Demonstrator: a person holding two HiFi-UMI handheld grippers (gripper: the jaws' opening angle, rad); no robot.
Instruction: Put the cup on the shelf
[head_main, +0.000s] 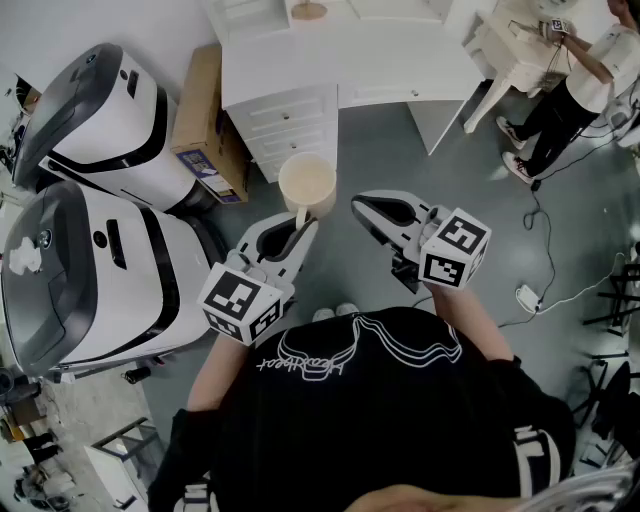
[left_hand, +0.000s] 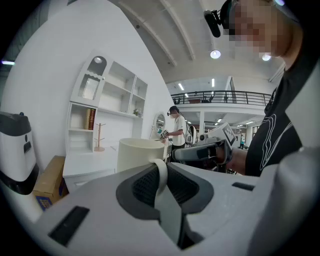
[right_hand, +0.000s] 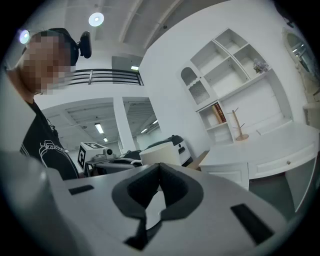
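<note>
Under me I see a grey floor (head_main: 400, 150). A white worktop (head_main: 330, 60) with drawers stands ahead of both sets of fingers, and two big white-and-grey machines (head_main: 90, 250) stand out past the left ones. My left gripper (head_main: 303, 222) has its fingers clamped on the handle of the cream cup (head_main: 307, 183), which sits just beyond their tips, above the floor. My right gripper (head_main: 375, 213) is alongside, its fingers together on nothing. Only the gripper views show the white shelf (left_hand: 107, 95) above the worktop, with a book (left_hand: 91, 119) and a wooden peg stand (left_hand: 99, 137). Only the head view shows a floor cable (head_main: 545, 250).
</note>
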